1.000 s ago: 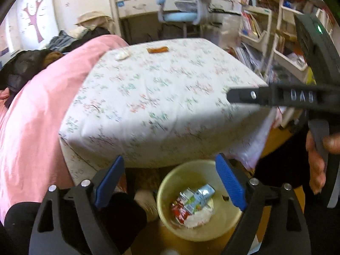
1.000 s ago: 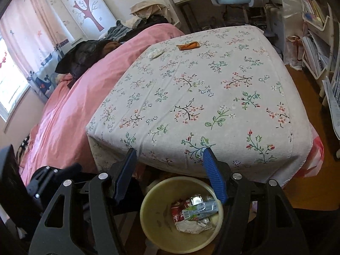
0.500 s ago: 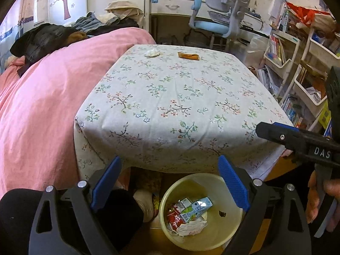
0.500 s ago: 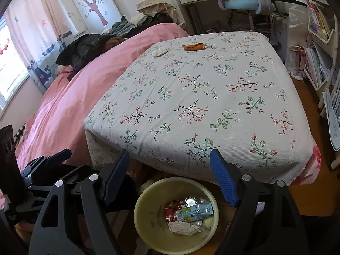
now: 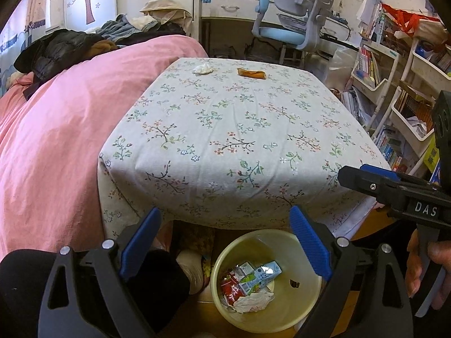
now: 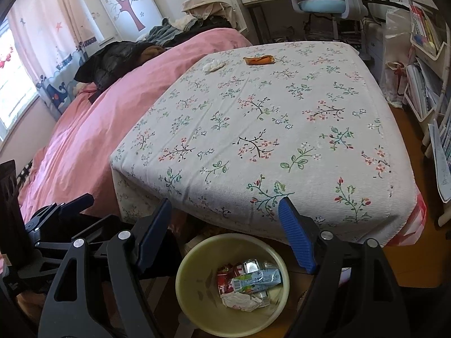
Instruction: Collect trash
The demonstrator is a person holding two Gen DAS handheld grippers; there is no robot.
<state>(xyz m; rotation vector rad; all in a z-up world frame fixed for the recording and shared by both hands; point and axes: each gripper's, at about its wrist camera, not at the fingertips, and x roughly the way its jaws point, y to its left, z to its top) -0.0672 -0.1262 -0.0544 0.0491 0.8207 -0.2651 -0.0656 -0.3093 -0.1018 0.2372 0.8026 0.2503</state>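
Bin (image 5: 310, 312) sitting on floor under near table (image 5: 245, 129) edge, already holding cartons and wrappers. Tissue (image 5: 202, 68) and orange wrapper (image 5: 251, 73) lying at far end, still uncollected. Left gripper (image 5: 225, 242) and right gripper (image 6: 225, 231) both hanging spread, empty, above bin.

Bedroom interior, daylit. A table under a floral tablecloth (image 6: 262, 129) stands against a bed with a pink duvet (image 5: 56, 129). A black jacket (image 6: 112, 59) and heaped clothes (image 5: 132, 26) lie at the bed's far end. A tree decal (image 6: 126, 2) marks the wall beside pink curtains (image 6: 36, 25); the window (image 6: 11, 84) is bright. A white desk (image 5: 231, 5) and blue-seated chair (image 5: 293, 25) stand opposite. Crowded bookshelves (image 5: 394, 95) line the right side. Floor is orange-brown wood (image 6: 408, 152).
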